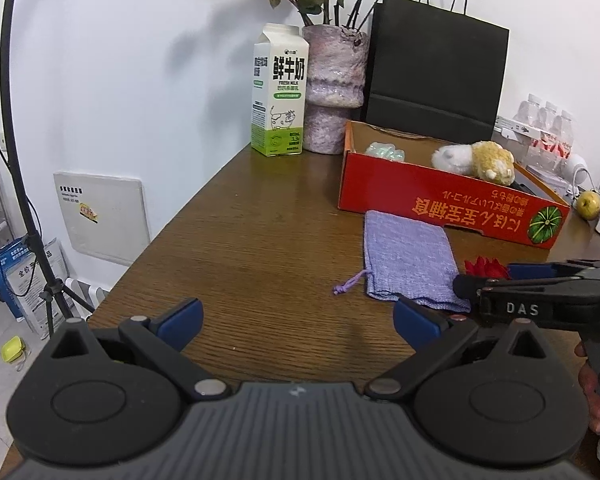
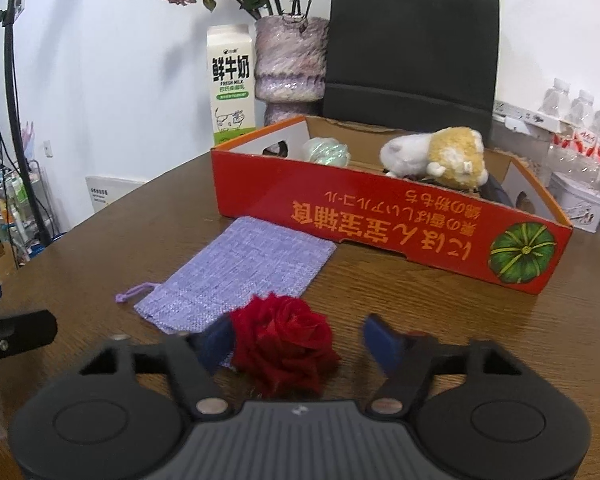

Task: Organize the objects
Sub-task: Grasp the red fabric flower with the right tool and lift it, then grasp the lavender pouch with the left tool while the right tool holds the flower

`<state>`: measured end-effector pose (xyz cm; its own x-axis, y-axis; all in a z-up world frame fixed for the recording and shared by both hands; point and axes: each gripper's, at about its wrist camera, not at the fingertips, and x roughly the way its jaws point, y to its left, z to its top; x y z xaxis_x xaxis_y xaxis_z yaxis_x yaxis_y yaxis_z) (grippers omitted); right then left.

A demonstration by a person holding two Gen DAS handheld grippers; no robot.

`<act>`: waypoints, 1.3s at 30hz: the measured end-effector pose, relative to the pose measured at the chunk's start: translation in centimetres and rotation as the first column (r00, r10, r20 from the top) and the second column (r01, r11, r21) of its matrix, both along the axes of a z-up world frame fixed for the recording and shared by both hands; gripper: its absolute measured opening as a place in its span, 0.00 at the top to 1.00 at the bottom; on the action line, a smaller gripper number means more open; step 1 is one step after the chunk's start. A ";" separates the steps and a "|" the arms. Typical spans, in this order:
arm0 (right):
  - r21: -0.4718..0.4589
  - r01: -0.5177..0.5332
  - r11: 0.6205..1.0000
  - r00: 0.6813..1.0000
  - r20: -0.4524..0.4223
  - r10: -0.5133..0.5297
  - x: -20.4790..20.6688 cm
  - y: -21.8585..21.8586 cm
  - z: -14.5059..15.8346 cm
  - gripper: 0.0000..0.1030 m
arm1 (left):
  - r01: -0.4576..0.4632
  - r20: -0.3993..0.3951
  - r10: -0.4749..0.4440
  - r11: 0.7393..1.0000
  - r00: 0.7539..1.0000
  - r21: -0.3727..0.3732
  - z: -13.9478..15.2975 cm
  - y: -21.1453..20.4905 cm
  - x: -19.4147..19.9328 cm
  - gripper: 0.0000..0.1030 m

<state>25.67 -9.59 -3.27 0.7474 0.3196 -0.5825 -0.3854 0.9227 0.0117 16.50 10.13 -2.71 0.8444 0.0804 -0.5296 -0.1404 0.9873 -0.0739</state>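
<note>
A red rose (image 2: 284,344) lies on the wooden table (image 2: 440,332) between the fingers of my right gripper (image 2: 296,334). The left pad touches the petals, while the right pad stands a little clear, so the jaws are open around it. A lilac drawstring pouch (image 2: 236,272) lies flat just beyond. Behind it stands a red cardboard box (image 2: 380,228) holding a plush toy (image 2: 440,156) and a pale green object (image 2: 327,151). My left gripper (image 1: 298,314) hovers open over bare table, left of the pouch (image 1: 410,260) and the rose (image 1: 485,267).
A milk carton (image 1: 278,92), a vase of dried roses (image 1: 334,88) and a black paper bag (image 1: 436,72) stand along the wall. Water bottles (image 2: 580,128) and an apple (image 1: 589,204) sit at the far right. The table edge (image 1: 172,224) drops off on the left.
</note>
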 end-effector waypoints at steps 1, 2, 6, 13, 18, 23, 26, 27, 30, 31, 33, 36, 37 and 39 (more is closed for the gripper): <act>0.006 -0.008 1.000 1.000 -0.007 0.008 0.1 0.0 -0.1 0.49 | 0.002 -0.002 -0.002 1.000 1.000 0.003 0.0 -0.1 0.0 0.00; 0.011 -0.015 1.000 1.000 -0.009 0.015 0.1 0.0 -0.1 0.53 | 0.005 -0.003 -0.005 1.000 1.000 0.004 -0.1 -0.1 0.1 0.00; 0.013 -0.031 0.999 0.999 0.012 0.031 -0.3 0.1 0.0 0.61 | 0.018 -0.004 -0.018 1.000 1.000 0.009 -0.1 -0.4 0.1 0.00; 0.008 -0.037 0.999 0.997 0.070 0.036 -1.3 -0.2 0.4 0.63 | 0.042 -0.005 -0.042 0.999 0.999 0.015 -0.2 -0.8 0.2 0.00; 0.005 -0.021 1.000 0.995 0.098 0.021 -1.8 -1.0 0.7 0.64 | 0.056 -0.011 -0.055 0.998 0.998 0.021 -0.3 -1.1 0.3 0.00; 0.004 -0.003 1.000 0.993 0.115 0.003 -2.4 -2.2 0.8 0.64 | 0.060 -0.022 -0.059 0.997 0.998 0.048 -0.4 -1.8 0.5 0.00; 0.003 0.003 1.000 0.992 0.123 -0.003 -2.7 -2.9 0.8 0.64 | 0.066 -0.028 -0.065 0.996 0.997 0.060 -0.3 -2.4 0.7 0.00; 0.003 0.006 1.000 0.992 0.126 -0.006 -2.8 -3.2 0.9 0.64 | 0.067 -0.030 -0.066 0.996 0.997 0.060 -0.2 -2.6 0.8 0.00; 0.012 0.017 1.000 0.991 0.132 -0.018 -3.0 -4.1 1.0 0.64 | 0.080 -0.038 -0.078 0.995 0.996 0.060 0.1 -3.3 1.2 0.00; 0.014 0.020 1.000 0.991 0.134 -0.021 -3.0 -4.4 1.0 0.64 | 0.085 -0.043 -0.082 0.994 0.996 0.064 0.3 -3.7 1.4 0.00; 0.016 0.025 1.000 0.990 0.141 -0.027 -3.1 -5.0 1.1 0.64 | 0.096 -0.051 -0.093 0.993 0.994 0.071 0.6 -4.4 1.8 0.00; 0.024 0.034 0.999 0.988 0.149 -0.037 -3.2 -6.0 1.3 0.64 | 0.110 -0.067 -0.105 0.991 0.992 0.078 1.1 -5.3 2.7 0.00; 0.026 0.038 0.999 0.987 0.152 -0.041 -3.2 -6.2 1.3 0.64 | 0.116 -0.076 -0.110 0.990 0.991 0.076 1.3 -5.6 3.1 0.00; 0.033 0.046 0.998 0.986 0.160 -0.051 -3.2 -7.0 1.4 0.64 | 0.116 -0.092 -0.109 0.990 0.990 0.075 1.5 -6.2 4.0 0.00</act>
